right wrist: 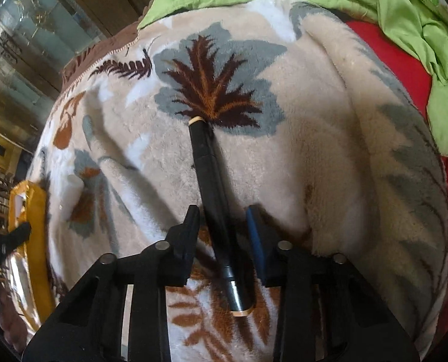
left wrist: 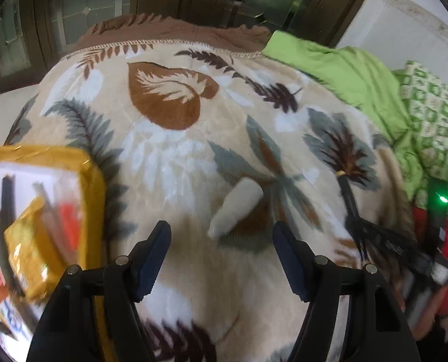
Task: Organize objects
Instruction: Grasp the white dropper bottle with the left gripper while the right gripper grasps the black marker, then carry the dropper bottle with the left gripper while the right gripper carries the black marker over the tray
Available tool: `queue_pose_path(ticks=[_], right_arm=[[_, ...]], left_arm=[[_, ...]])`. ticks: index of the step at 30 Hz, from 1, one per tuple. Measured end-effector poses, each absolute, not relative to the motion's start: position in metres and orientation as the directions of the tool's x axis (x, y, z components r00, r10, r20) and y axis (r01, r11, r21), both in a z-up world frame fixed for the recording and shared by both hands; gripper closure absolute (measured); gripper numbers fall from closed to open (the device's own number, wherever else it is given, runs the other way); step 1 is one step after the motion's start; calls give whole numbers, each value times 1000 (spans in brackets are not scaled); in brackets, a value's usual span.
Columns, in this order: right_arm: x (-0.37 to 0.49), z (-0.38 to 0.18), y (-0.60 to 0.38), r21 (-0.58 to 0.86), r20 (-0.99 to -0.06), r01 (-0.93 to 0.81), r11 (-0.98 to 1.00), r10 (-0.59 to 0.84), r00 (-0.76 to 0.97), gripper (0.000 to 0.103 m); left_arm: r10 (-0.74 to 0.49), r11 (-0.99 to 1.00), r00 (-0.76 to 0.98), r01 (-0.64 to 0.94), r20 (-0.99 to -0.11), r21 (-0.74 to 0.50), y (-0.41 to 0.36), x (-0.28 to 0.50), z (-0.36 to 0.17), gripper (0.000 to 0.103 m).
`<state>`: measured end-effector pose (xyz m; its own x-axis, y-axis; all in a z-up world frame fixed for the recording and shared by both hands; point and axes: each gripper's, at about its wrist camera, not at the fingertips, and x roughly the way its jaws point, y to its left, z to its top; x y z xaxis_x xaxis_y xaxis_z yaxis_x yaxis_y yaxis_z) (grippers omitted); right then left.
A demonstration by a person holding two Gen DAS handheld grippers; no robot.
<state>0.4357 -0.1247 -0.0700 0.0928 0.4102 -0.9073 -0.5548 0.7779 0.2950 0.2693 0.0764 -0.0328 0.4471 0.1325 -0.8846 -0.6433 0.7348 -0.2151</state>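
Observation:
A black pen (right wrist: 207,169) with gold end rings lies on the leaf-patterned fleece blanket (right wrist: 329,138). My right gripper (right wrist: 222,215) straddles its lower half; the jaws stand a little apart from the barrel on both sides, and the pads do not press on it. In the left wrist view the same pen (left wrist: 346,190) and the blurred right gripper (left wrist: 360,226) show at the right. My left gripper (left wrist: 222,235) is wide open over the blanket, just short of a small white cylinder (left wrist: 234,209). A yellow box (left wrist: 91,181) with several pens and small items sits at the left.
A green sheet (left wrist: 344,72) and a green-patterned cloth (left wrist: 435,126) lie at the back right, with red fabric (right wrist: 405,69) beside the blanket. Dark wooden cabinets with glass doors (left wrist: 73,6) stand behind. The blanket's brown hem (left wrist: 169,31) marks the far edge.

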Motion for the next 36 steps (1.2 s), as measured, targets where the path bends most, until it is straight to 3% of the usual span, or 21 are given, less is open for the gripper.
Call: queue_pose_path(ticks=[3,6,8,10,21,28,36], right_arm=[[443,-73,-129,332,-902,-535,777,428,61,75],[440,-74,-130,319,-903,-555,768,425,69,77],[437,-75,-129,302,-903,-571,763,421,84,77],[436,-75,-128,292,-904,-575,764,417,94,77],[439,-76,-124,274,-913,-559,783,394,103,77],[440,-74,-118,261,-925,-558,788,370,91,78],[413,-63,-132,336,-914,-483,808,404,39,89]], left_arm=[[134,749,405,-639,-905,-175,78,296,-50,38],[149,791,350,-603,-925,-101,68,320,-67,51],[231,806,310,-592,-922,2,57,329,-71,62],[234,821,329,-571,-915,5,48,328,-68,79],[211,781,388,-619,-897,-84,33,253,-64,79],[309,746,478,-658,-822,-102,14,207,-20,80],[372,712,521,-691,-768,-124,4,152,9,80]])
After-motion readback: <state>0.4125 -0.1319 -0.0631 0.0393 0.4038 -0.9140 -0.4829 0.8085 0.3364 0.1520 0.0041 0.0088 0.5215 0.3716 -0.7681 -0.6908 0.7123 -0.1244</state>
